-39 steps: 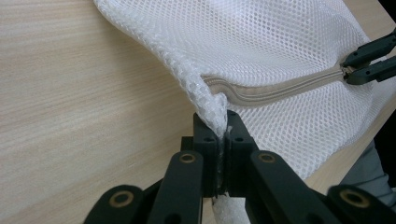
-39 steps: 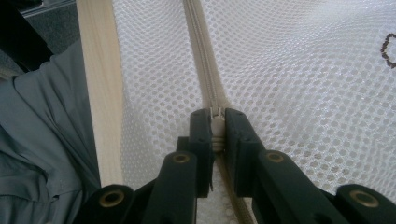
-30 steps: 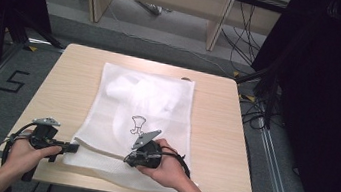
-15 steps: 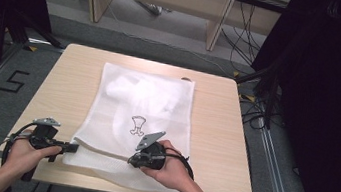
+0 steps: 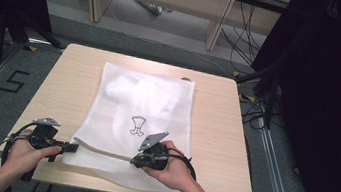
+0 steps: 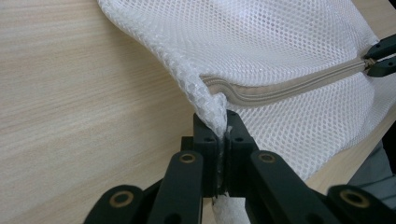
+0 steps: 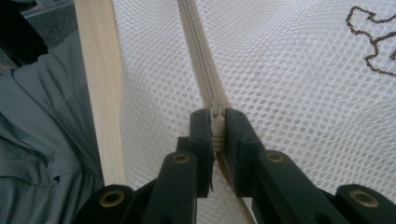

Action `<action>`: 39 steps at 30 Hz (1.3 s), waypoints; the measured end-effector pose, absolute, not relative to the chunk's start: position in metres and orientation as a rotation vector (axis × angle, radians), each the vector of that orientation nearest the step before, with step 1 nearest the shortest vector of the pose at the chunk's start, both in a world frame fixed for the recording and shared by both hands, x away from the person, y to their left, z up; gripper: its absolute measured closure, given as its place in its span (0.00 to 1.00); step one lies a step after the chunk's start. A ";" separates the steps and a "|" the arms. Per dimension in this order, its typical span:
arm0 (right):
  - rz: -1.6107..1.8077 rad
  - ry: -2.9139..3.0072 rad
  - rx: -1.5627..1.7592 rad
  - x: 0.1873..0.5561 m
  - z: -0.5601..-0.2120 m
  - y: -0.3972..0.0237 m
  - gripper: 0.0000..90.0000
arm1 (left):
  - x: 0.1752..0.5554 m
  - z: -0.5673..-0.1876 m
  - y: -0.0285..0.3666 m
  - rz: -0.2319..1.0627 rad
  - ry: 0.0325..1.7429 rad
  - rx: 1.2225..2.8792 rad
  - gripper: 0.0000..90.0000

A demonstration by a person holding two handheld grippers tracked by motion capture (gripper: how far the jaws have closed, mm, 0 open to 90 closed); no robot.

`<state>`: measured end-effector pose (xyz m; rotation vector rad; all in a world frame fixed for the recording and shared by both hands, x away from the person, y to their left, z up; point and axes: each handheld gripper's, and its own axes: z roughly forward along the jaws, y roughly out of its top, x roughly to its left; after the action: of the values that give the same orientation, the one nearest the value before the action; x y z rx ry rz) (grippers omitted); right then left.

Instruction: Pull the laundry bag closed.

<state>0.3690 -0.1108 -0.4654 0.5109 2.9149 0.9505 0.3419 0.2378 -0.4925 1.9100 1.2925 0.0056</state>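
Mesh bag (image 5: 142, 122) lies flat mid-desk (image 5: 214, 132), its zipper (image 5: 103, 149) along the near edge.

Left of the bag: my left tool (image 5: 72, 148) is clamped on the bag's near-left corner, just past the zipper's end. Its own view shows the mesh (image 6: 219, 116) bunched between the jaws.

Along the zipper, right of that corner: my right tool (image 5: 135, 161) is closed on the zipper pull (image 7: 216, 122), hand resting on the bag's near hem.

Risks, as I judge them:
- The pull is a small tab in a narrow pinch; a tug off the zipper's line could pop it out of the jaws.
- The left grip holds only soft mesh. If it creeps, the zipper slackens and the slider may jam or drag the whole bag.
- Loose mesh beside the teeth could catch in the slider.

Views compared: the high view gives the whole bag, its printed motif (image 5: 137, 125) and both hands, but not what the jaws hold. The right tool view shows the pull and teeth (image 7: 198, 60) closely; the left tool view shows the zipper (image 6: 280, 86) running from the corner to the right tool's tips (image 6: 379, 59).
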 end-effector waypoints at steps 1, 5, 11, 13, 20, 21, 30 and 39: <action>0.946 2.915 0.508 0.369 -0.465 -0.112 0.92 | 0.342 -0.493 0.238 0.004 1.293 1.907 0.95; 0.941 2.917 0.519 0.369 -0.465 -0.113 0.92 | 0.342 -0.492 0.238 0.005 1.294 1.904 0.95; 0.943 2.908 0.507 0.369 -0.464 -0.116 0.92 | 0.342 -0.492 0.238 0.007 1.293 1.907 0.95; 0.943 2.910 0.517 0.368 -0.464 -0.117 0.92 | 0.342 -0.492 0.238 0.013 1.293 1.911 0.95; 0.947 2.906 0.524 0.367 -0.464 -0.121 0.92 | 0.342 -0.492 0.238 0.013 1.296 1.908 0.95; 0.950 2.906 0.521 0.368 -0.464 -0.122 0.92 | 0.342 -0.492 0.238 0.012 1.296 1.906 0.95; 0.943 2.906 0.530 0.367 -0.463 -0.124 0.92 | 0.342 -0.492 0.239 0.013 1.296 1.908 0.95; 0.953 2.901 0.558 0.366 -0.463 -0.130 0.92 | 0.342 -0.492 0.239 0.015 1.297 1.908 0.95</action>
<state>0.3663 -0.1299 -0.4632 0.5581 2.9006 0.9525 0.3420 0.2388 -0.4922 1.9076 1.2970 0.0149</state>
